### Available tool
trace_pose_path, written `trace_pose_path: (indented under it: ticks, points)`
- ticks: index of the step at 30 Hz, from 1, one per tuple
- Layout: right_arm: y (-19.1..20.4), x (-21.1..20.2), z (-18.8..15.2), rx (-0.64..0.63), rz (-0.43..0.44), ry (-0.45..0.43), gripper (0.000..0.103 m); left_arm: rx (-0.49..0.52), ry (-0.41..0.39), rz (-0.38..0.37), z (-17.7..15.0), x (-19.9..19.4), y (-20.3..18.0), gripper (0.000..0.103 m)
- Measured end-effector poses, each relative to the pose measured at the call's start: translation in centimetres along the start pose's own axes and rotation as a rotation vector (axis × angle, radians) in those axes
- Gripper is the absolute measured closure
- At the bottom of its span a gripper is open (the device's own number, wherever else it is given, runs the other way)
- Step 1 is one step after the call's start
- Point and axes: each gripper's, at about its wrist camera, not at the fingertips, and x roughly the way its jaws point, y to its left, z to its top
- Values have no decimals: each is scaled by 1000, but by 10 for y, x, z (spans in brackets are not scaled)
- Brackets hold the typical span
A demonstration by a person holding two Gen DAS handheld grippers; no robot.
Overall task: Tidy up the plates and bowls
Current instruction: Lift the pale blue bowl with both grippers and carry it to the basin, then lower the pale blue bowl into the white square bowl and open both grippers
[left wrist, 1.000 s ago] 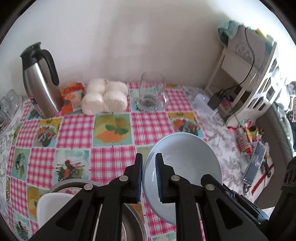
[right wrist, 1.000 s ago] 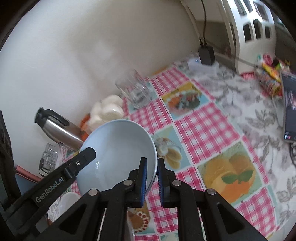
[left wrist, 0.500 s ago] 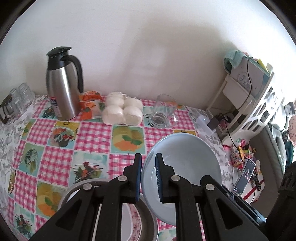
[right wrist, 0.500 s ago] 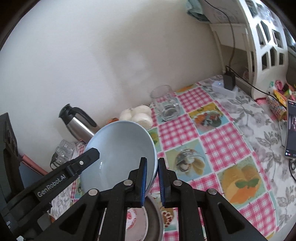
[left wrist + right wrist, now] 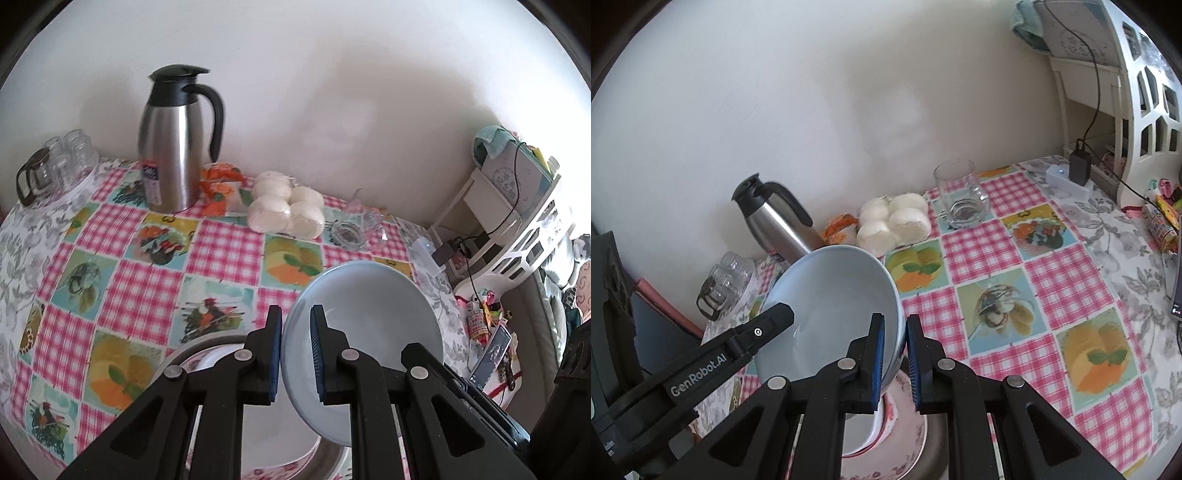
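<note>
You are carrying the pale blue bowl (image 5: 364, 317) with both tools at once: your left gripper (image 5: 295, 354) is pinched down narrow on one side of its rim, and your right gripper (image 5: 894, 360) is pinched just as narrow on the opposite side, each with one pad inside the wall and one outside. The bowl hangs in the air above the stack of dishes (image 5: 886, 435) at the near edge of the checked tablecloth (image 5: 147, 295), where a white bowl sits inside a pink-patterned plate on a grey one, so this looks like the carrying step, with the setting-down not yet done. Its mouth is tipped, opening partly upward and partly toward the wall behind the steel jug (image 5: 173, 147); being round it has no long axis, and the line that matters runs rim to rim between your two grips. For the next move, I judge you need to level that line, bring the bowl square over the stack or the bare cloth, lower both hands together, and only then ease both grips off evenly, since one side let go early would tip it.
</note>
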Motion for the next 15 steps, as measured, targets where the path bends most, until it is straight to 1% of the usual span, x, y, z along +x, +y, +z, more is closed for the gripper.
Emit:
trace_pose_path:
  ticks: [7,15]
  points:
    - [26,14,-24,-72,-5,56,88,-49,21,25,-14,-5,36,89]
    - [45,32,-43,-129,-19,118,88,-78,79,32,-31,3,67,89]
